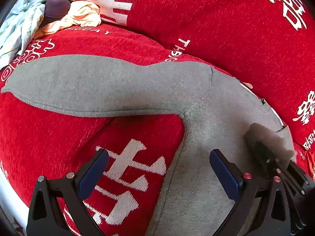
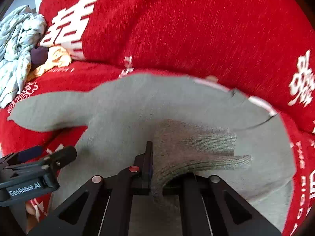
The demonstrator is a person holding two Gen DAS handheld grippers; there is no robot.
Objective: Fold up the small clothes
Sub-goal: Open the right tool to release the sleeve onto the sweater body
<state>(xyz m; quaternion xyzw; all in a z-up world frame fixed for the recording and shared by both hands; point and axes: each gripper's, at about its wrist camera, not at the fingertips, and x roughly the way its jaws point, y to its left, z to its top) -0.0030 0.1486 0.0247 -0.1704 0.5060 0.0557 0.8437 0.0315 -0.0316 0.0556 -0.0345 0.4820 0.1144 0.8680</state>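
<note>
The left gripper (image 1: 159, 169) points steeply downward with its jaws spread wide, the blue-padded fingers (image 1: 94, 175) apart and nothing between them. The right gripper (image 2: 151, 169) also tilts steeply down, its jaws closed together on a fold of grey knit cloth (image 2: 196, 151). The two grippers sit close beside each other, the left one's black body (image 2: 39, 169) showing at the lower left of the right wrist view.

bright, even daylight fills both views, and the red cover (image 1: 226, 19) is vividly saturated. the left wrist view is mostly sharp, with a soft shadow under the grey sleeve (image 1: 88, 82). the right wrist view is smeared by motion blur. fisheye bending and dark corners frame both.
</note>
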